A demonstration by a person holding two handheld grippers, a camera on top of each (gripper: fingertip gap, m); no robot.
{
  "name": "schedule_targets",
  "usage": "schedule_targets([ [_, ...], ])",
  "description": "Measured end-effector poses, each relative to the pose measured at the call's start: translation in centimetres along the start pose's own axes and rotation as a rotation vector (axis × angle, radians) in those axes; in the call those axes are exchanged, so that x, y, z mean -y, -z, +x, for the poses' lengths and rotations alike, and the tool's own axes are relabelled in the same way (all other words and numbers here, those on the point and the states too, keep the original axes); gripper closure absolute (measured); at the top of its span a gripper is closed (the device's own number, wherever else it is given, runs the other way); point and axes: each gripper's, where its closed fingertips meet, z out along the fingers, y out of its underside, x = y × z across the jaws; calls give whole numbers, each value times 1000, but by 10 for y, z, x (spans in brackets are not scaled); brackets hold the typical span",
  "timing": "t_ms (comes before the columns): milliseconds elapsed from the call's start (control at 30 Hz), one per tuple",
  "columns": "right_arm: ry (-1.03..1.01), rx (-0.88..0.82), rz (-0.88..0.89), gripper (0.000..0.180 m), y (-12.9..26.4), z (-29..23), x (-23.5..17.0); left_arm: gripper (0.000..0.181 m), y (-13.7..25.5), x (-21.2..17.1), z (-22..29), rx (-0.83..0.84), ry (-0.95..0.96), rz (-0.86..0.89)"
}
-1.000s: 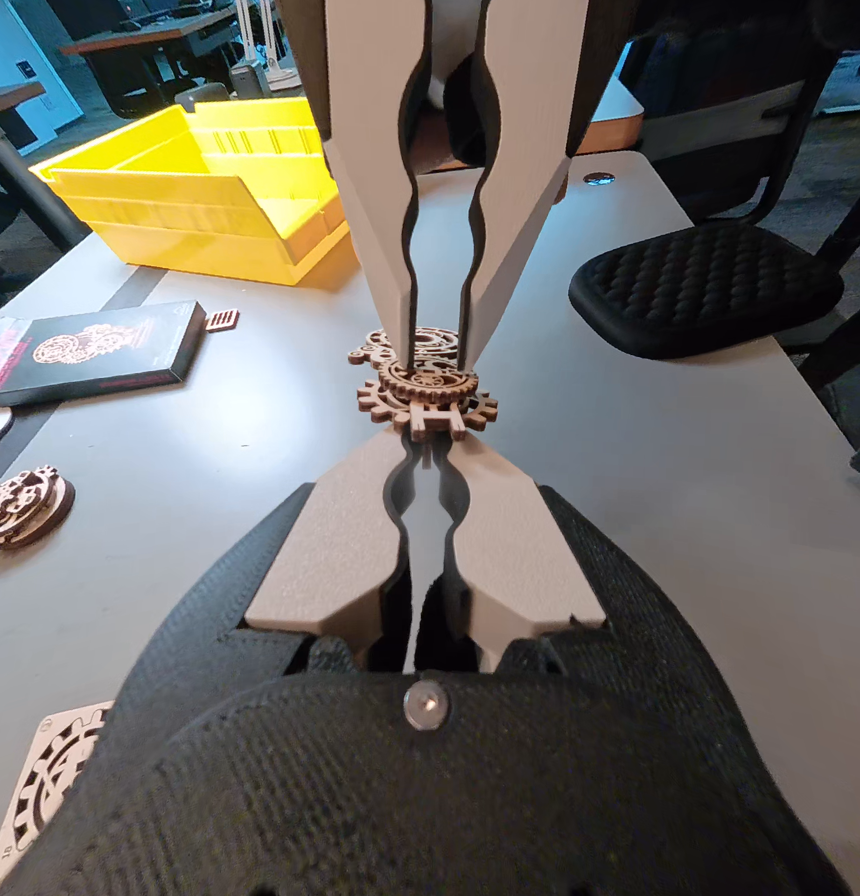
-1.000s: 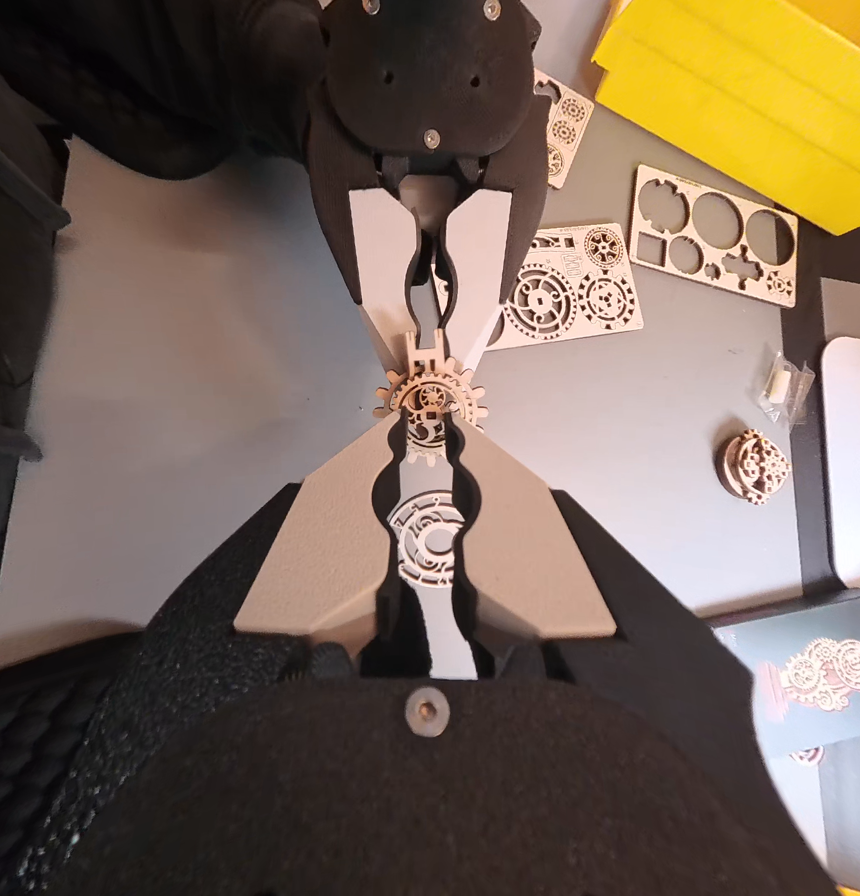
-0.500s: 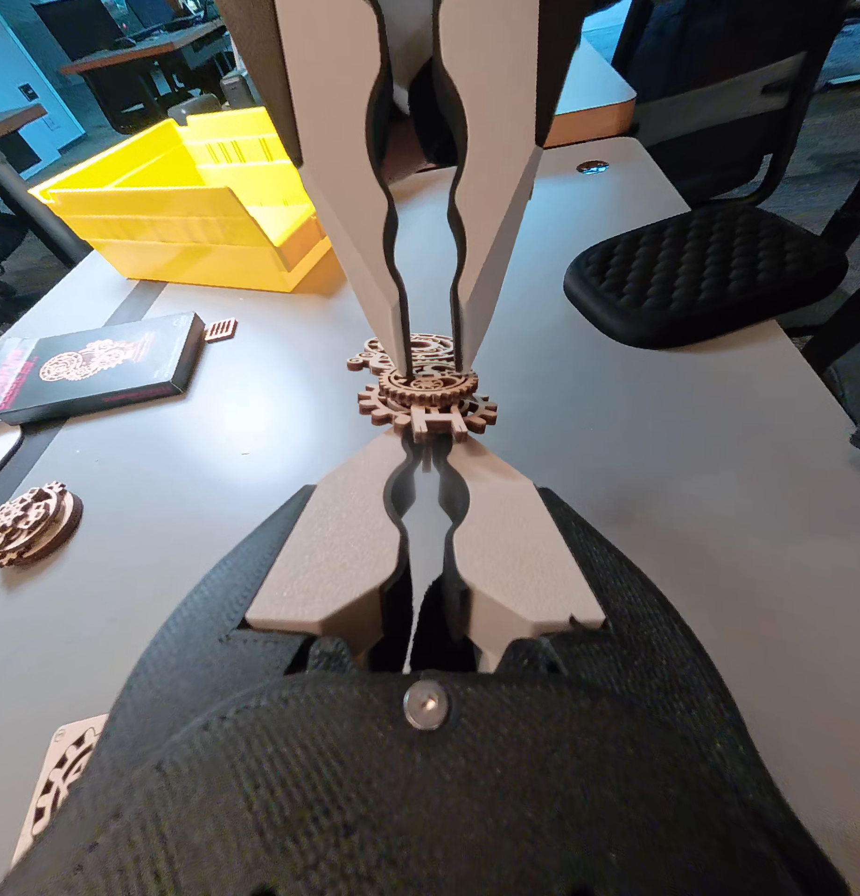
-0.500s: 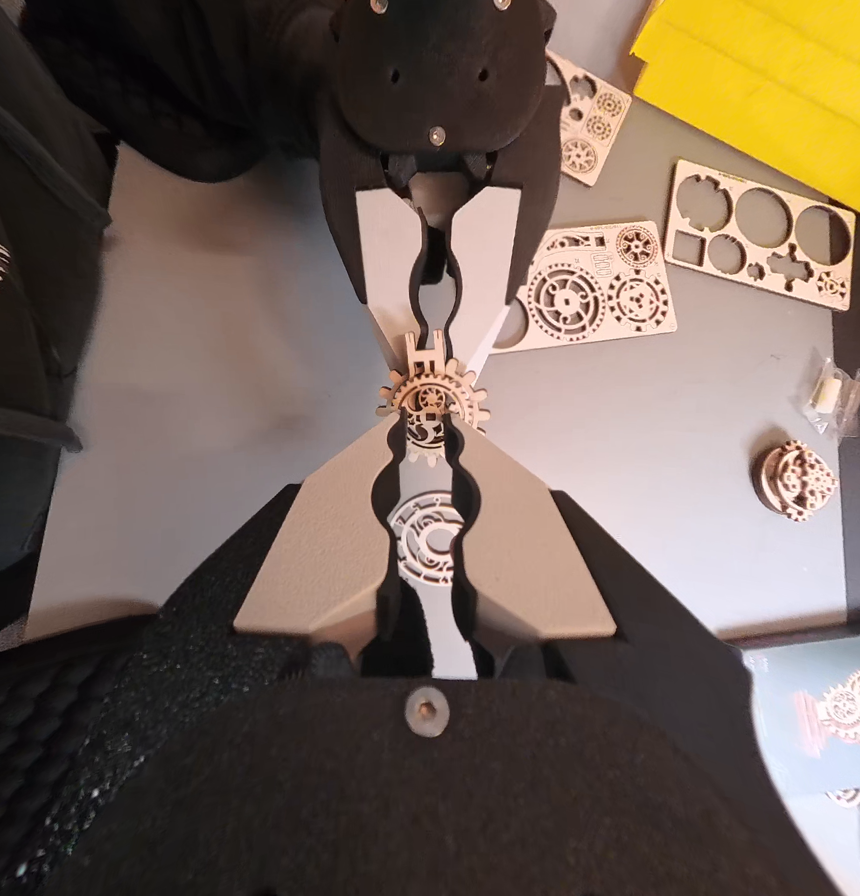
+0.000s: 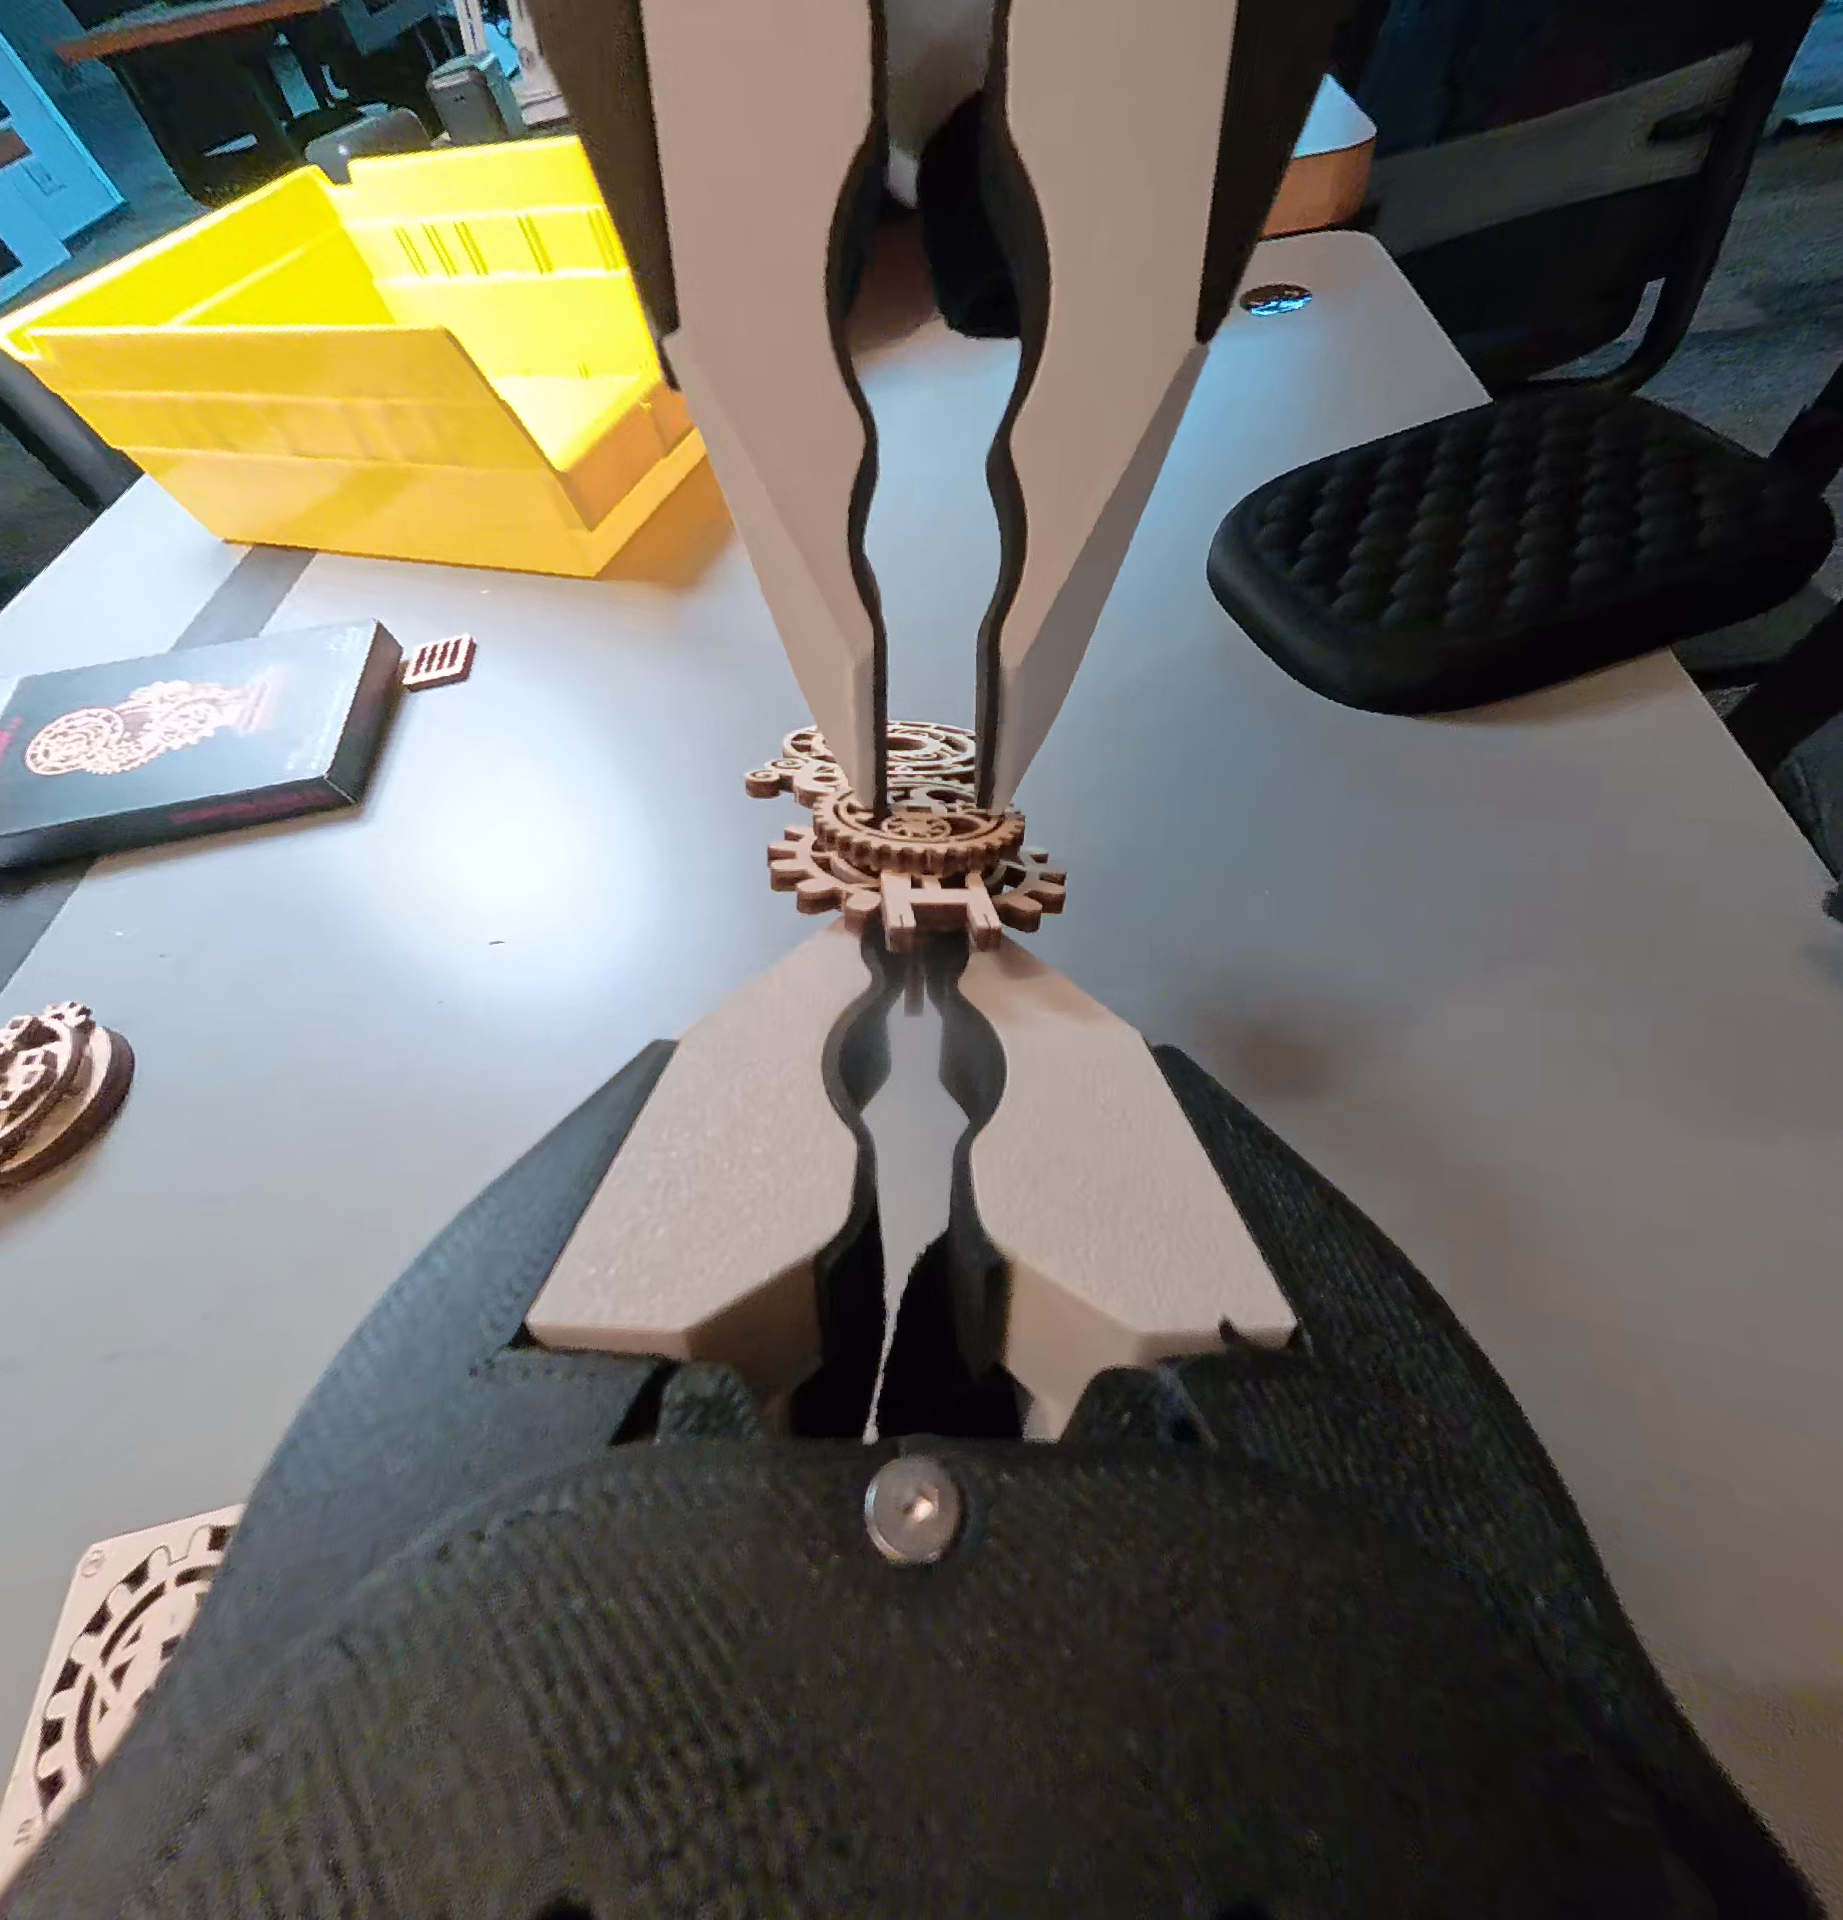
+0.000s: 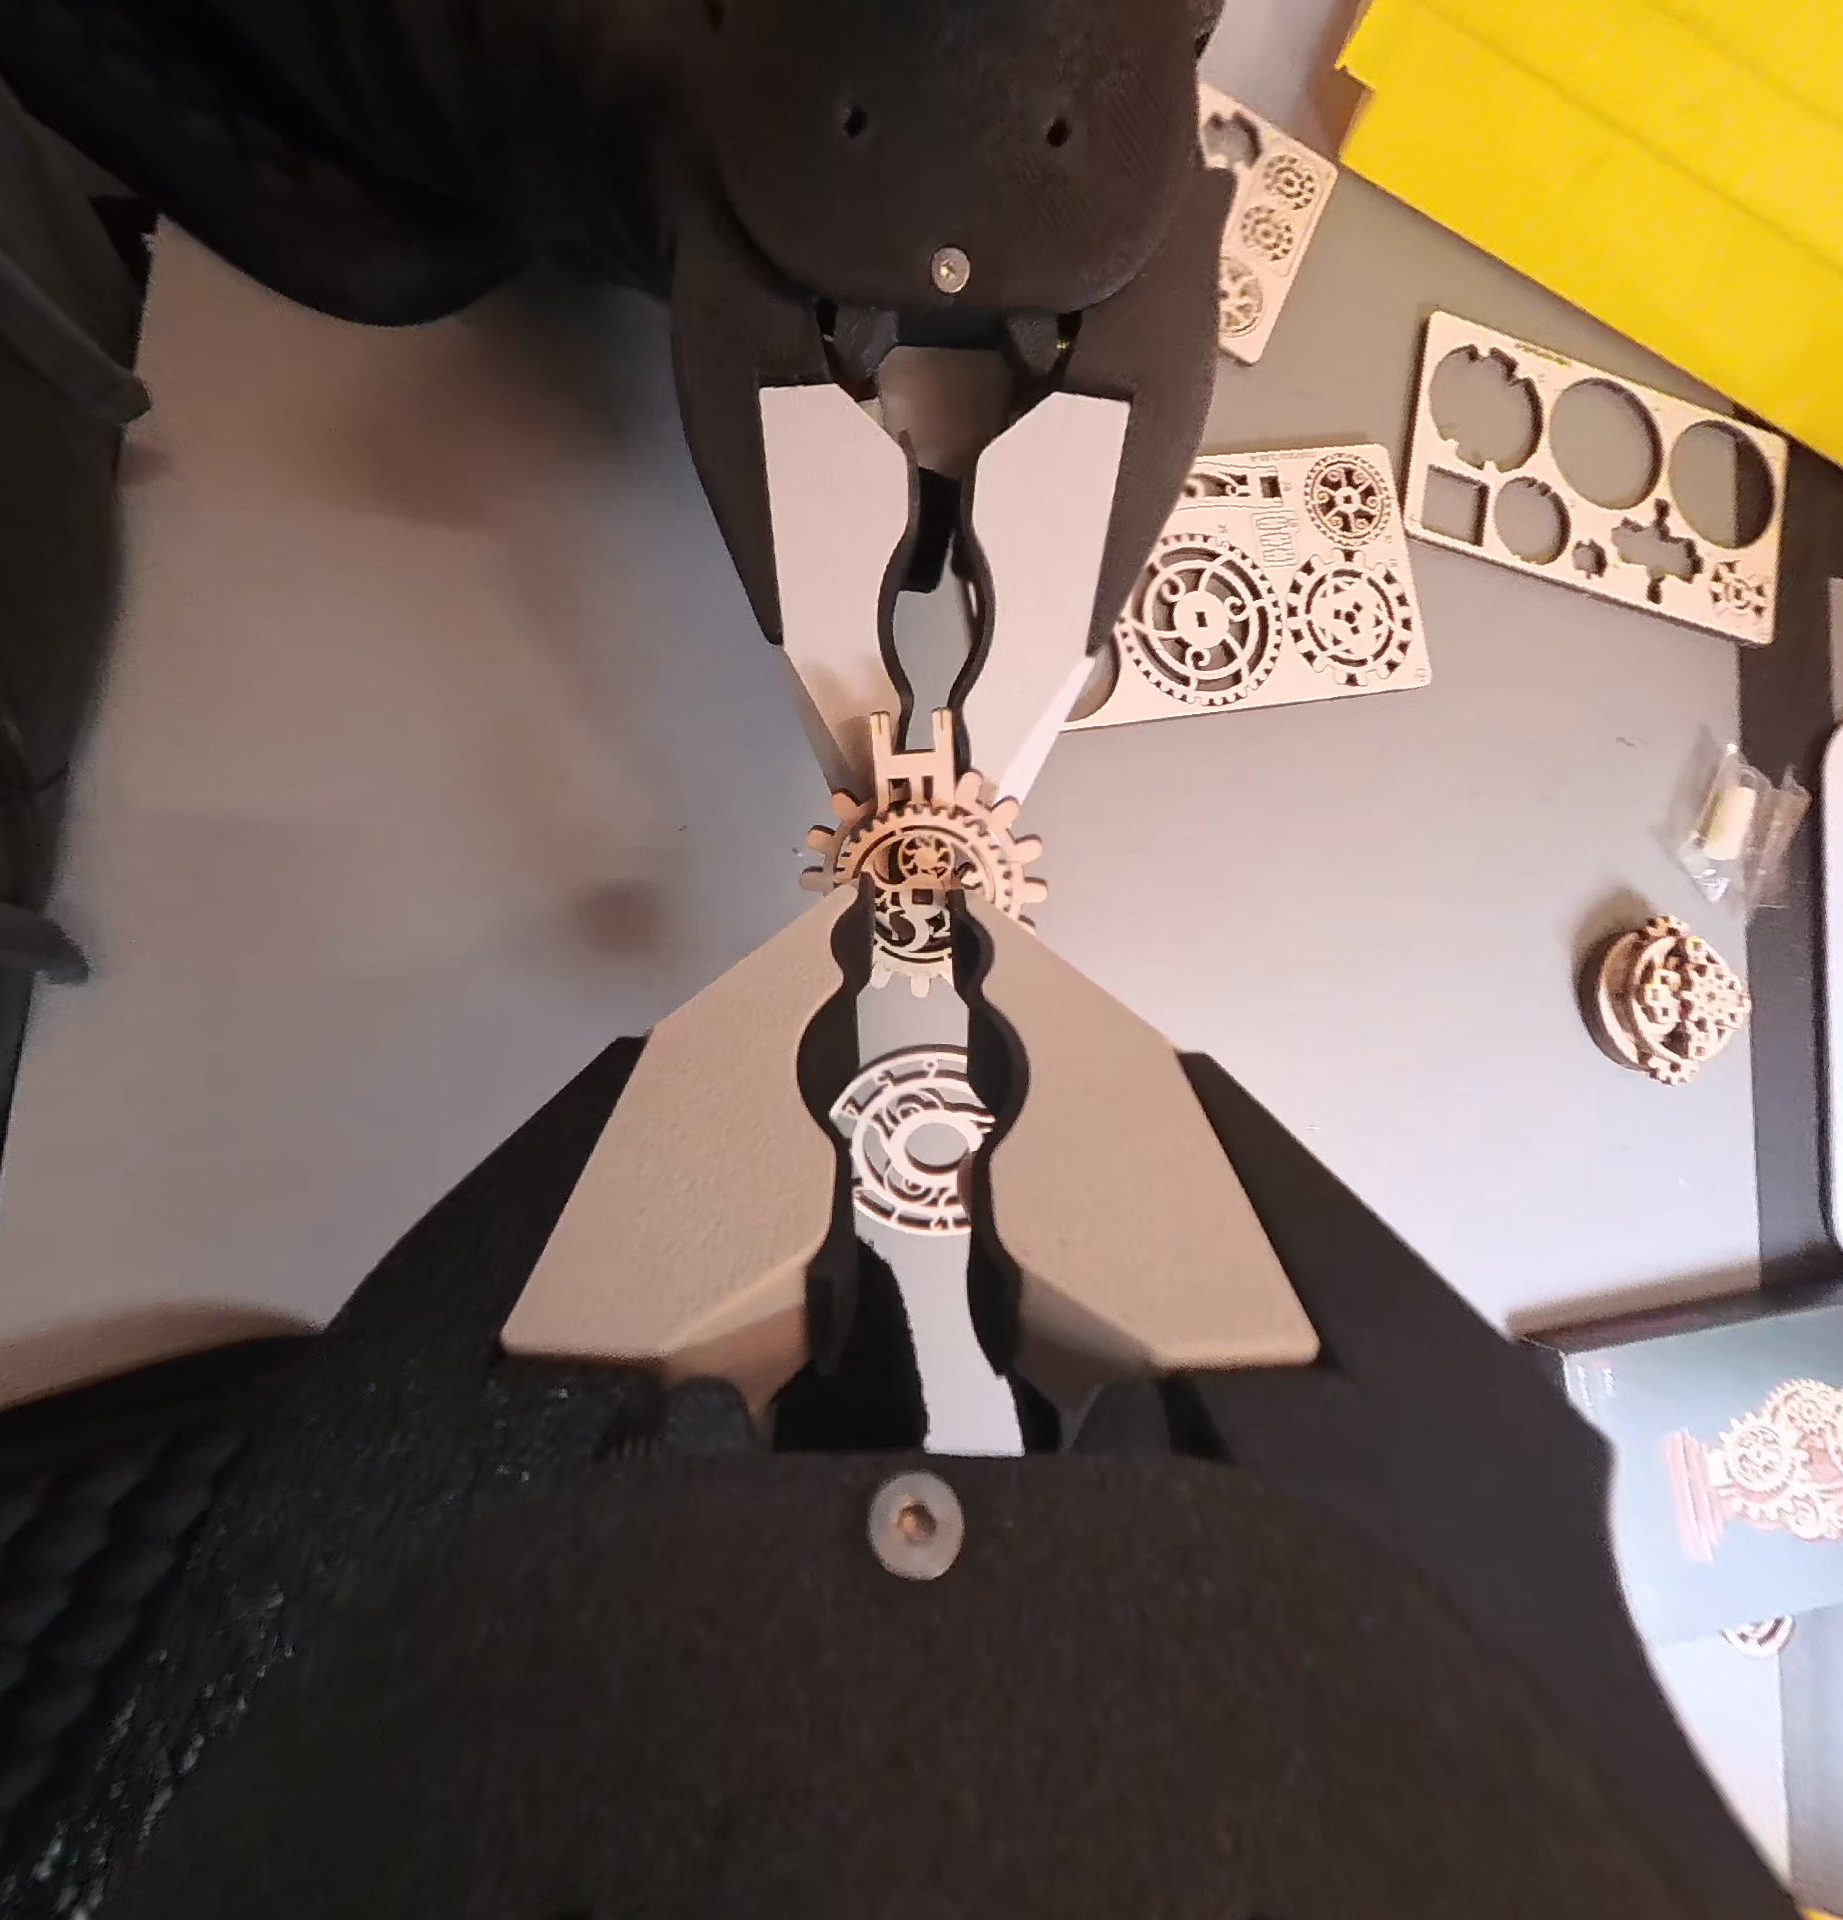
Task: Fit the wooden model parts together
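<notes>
Left wrist view: gear assembly (image 5: 912, 862) flat (prongs toward camera).

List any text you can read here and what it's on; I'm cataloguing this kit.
Black box: pink lettering along its near edge, too blurred to read.
Wooden parts sheet: small engraved marks near its top edge, too small to read.
Nothing else in either view bears readable writing.

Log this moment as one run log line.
left gripper: shut on gear assembly | right gripper: shut on gear assembly, from above | assembly held above table | fitting underway
</notes>
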Motion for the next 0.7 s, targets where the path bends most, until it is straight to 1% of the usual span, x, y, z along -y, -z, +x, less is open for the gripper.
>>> schedule_targets([
  [167,15,-84,10,169,0,3,1,181,2,1,-2,7,4,1],
  [267,-52,28,79,169,6,-3,3,181,1,7,4,-20,-4,25],
  [300,-40,38,89,168,6,-3,2,181,1,6,5,-26,-7,22],
  [333,-21,41,80,168,5,-5,1,181,0,5,7,-30,-12,16],
  [433,-49,41,36,169,0,-7,-3,181,-3,-1,8,-29,-20,-17],
  [533,-102,19,71,169,0,-3,-1,181,0,1,4,-22,-2,-4],
  [700,-79,2,63,169,-4,-3,-3,181,-2,-4,4,-20,-3,-32],
])
